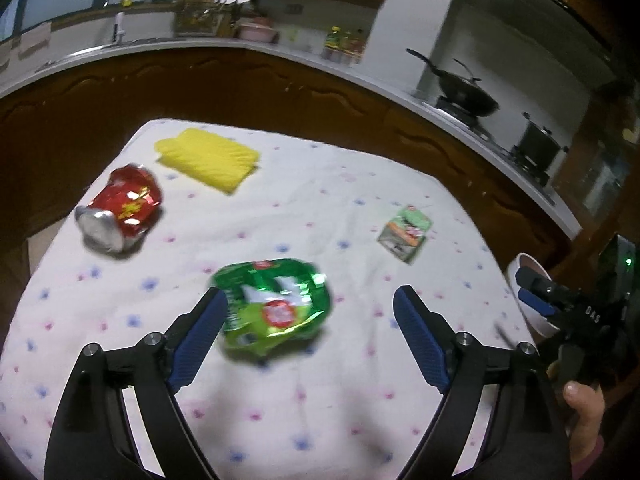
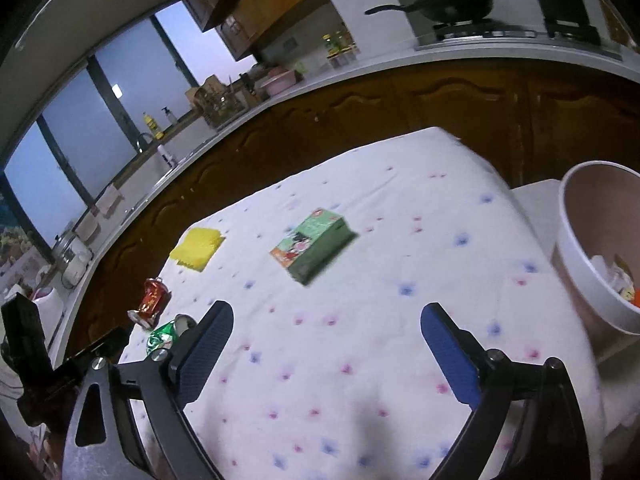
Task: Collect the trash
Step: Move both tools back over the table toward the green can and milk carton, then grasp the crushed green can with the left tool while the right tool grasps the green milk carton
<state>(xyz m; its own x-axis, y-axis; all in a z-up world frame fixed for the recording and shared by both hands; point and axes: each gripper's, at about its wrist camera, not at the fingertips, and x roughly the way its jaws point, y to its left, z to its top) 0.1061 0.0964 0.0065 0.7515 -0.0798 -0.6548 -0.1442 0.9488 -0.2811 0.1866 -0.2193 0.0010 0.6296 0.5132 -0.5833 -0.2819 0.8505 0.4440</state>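
A crushed green can (image 1: 276,308) lies on the flowered tablecloth (image 1: 320,400) between the jaws of my left gripper (image 1: 310,300). That gripper is open, with the can close to its left finger (image 1: 200,336) and well apart from the right one. Farther left lie a crushed red can (image 1: 120,208) and a yellow cloth (image 1: 208,158). A small green carton (image 2: 316,244) lies ahead of my right gripper (image 2: 326,312), which is open with nothing between its fingers. A white bin (image 2: 576,248) holding some trash stands at the table's right edge.
Dark wooden cabinets and a white counter (image 1: 280,50) run behind the table, with a sink at the left and a wok (image 1: 464,92) on the stove at the right. A thumb (image 1: 580,400) shows beside the right gripper (image 1: 528,292). The tablecloth drops off near the bin.
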